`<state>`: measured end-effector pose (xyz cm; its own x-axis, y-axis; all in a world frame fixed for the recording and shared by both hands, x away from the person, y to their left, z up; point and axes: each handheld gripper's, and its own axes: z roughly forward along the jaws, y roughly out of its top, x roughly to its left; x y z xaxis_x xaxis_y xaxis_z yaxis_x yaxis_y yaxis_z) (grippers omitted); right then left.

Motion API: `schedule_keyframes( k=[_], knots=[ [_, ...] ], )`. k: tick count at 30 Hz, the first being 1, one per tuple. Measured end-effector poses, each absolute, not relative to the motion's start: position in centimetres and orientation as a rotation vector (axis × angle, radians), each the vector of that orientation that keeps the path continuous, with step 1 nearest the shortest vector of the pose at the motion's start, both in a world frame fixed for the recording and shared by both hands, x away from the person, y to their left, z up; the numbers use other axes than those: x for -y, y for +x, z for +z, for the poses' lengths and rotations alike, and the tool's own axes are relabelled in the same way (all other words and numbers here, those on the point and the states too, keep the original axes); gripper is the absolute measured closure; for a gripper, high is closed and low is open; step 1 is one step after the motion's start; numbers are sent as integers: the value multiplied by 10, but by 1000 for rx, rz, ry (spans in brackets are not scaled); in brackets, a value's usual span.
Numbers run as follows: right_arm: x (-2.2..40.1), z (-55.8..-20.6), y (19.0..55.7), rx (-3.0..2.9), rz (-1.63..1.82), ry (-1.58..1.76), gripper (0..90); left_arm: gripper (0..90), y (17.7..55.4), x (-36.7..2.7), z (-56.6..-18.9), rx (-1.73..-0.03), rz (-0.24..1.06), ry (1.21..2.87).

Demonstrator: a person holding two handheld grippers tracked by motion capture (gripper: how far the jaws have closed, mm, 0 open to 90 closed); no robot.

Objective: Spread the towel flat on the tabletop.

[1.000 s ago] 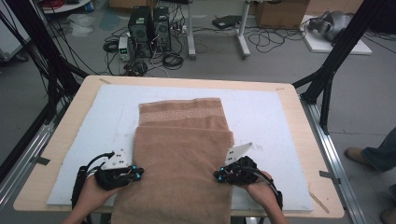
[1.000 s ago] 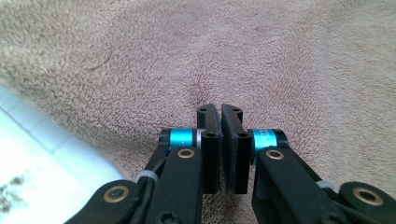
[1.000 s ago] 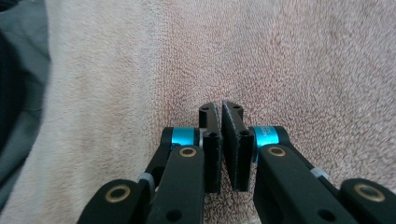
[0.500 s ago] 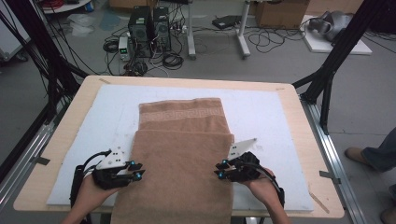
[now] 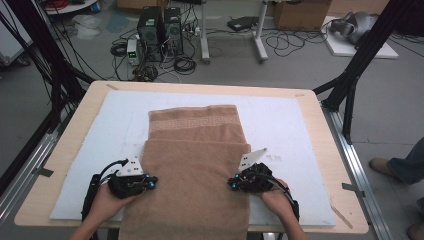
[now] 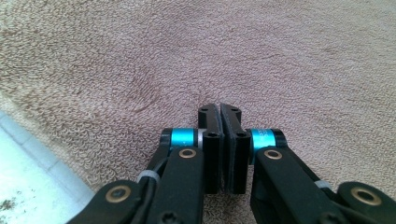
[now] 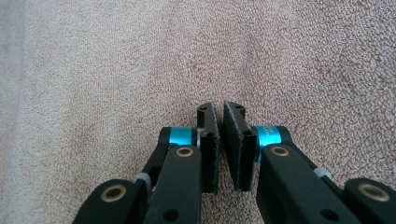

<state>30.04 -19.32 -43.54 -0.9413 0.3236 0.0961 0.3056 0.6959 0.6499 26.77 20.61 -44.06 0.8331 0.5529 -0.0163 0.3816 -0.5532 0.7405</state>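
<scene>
1. A brown towel (image 5: pixel 192 165) is shown on the white mat (image 5: pixel 290 125) of the counter (image 5: pixel 65 150); its long axis runs near to far, and its near end hangs over the counter's near edge.
2. A far layer with a patterned band is partly covered by a nearer layer.
3. The left tongs (image 5: pixel 145 182) are placed at the left edge, the right tongs (image 5: pixel 235 183) at the right edge, equally near.
4. Both tongs are seen closed; whether terry cloth is pinched cannot be told.

No legible text, labels or numbers, possibly too blurred
</scene>
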Motion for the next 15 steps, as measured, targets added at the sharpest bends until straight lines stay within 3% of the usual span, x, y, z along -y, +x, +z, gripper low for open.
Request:
schedule_keyframes(
  k=[15],
  knots=[
    [192,-430,272,-2904,1122,441,852,878,232,-214,-431,-623,272,2212]
  ],
)
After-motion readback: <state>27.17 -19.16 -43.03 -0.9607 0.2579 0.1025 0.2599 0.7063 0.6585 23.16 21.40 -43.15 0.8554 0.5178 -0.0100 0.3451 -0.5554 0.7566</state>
